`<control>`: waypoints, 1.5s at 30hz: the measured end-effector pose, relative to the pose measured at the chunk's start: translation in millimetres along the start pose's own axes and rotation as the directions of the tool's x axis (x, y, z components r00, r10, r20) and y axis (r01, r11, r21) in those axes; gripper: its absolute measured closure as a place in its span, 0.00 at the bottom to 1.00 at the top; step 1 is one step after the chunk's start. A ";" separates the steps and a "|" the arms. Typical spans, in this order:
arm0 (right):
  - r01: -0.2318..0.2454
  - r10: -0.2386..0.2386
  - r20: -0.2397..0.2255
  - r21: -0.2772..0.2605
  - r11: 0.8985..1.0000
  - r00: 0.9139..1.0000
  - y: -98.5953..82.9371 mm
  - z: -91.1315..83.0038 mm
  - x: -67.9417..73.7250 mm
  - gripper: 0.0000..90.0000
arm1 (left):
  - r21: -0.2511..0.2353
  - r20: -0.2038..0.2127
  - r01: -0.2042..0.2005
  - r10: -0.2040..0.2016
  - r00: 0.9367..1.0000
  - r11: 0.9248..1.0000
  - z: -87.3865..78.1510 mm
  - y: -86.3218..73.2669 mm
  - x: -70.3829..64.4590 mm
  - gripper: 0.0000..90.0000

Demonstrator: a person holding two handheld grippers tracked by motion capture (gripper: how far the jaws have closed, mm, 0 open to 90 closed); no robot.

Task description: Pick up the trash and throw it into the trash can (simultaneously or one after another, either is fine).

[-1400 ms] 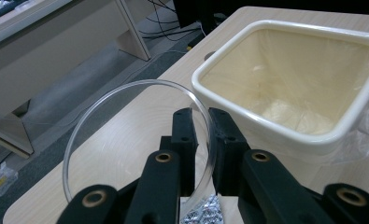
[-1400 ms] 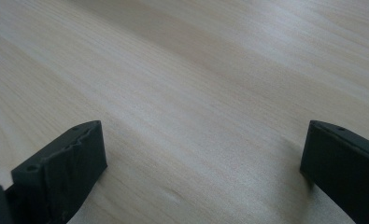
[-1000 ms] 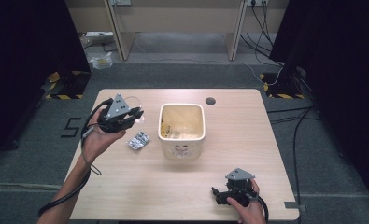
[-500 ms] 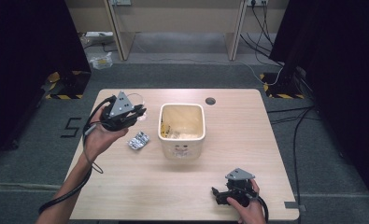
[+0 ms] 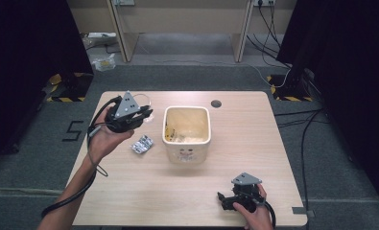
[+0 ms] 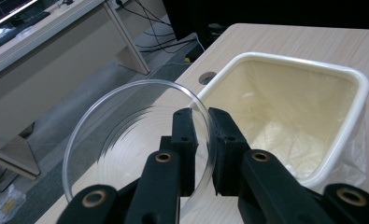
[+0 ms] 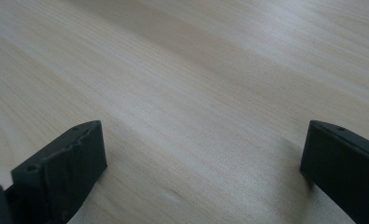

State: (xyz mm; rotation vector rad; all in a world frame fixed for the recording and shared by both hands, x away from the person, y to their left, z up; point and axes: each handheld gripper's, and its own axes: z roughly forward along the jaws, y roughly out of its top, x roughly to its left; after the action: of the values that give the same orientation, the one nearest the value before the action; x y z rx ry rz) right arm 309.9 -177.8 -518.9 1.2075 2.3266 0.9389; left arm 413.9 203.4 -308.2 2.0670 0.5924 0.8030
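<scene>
My left gripper is shut on the rim of a clear round plastic dish, held in the air to the left of a cream square bin. From above, the left gripper hovers over the table's left side, with the bin just to its right. The bin holds a clear liner and some scraps. A crumpled foil packet lies on the table below the left gripper. My right gripper rests low at the table's front right, open, its jaws wide apart over bare wood.
A round cable hole sits in the table's far edge. Desk legs, cables and a small bag lie on the floor beyond the table. Black curtains flank both sides.
The left gripper with the dish has drifted slightly; the right gripper has stayed put.
</scene>
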 end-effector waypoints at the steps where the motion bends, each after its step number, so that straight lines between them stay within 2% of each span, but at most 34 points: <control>1: 0.000 0.000 0.000 0.000 1.000 1.000 0.0 0.0 0.0 0.00 | 0.000 0.001 -0.001 0.001 1.000 1.000 0.5 0.7 -0.6 0.90; 9: -0.002 0.002 -0.002 0.002 1.000 1.000 0.1 -0.3 0.2 0.00 | -0.020 0.023 -0.011 0.012 1.000 1.000 5.1 10.2 -8.6 0.90; 25: 0.001 -0.001 -0.002 0.004 1.000 1.000 0.2 -0.4 -0.1 0.00 | -0.043 0.096 -0.016 0.020 0.995 0.999 29.3 26.3 -30.9 0.90; 38: 0.001 -0.001 -0.002 0.003 1.000 1.000 0.2 -0.4 -0.1 0.00 | -0.036 0.151 -0.029 0.034 0.988 0.999 52.5 35.2 -50.0 0.90; 45: 0.003 -0.003 -0.002 0.001 1.000 1.000 0.2 -0.2 -0.2 0.00 | -0.004 0.179 -0.038 0.038 0.983 0.999 66.6 33.6 -56.7 0.90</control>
State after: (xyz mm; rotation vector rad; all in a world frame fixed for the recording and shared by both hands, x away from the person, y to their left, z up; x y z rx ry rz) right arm 310.0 -177.9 -518.7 1.2043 2.3301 0.9383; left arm 426.9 113.2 -329.9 2.1280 0.4542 0.6294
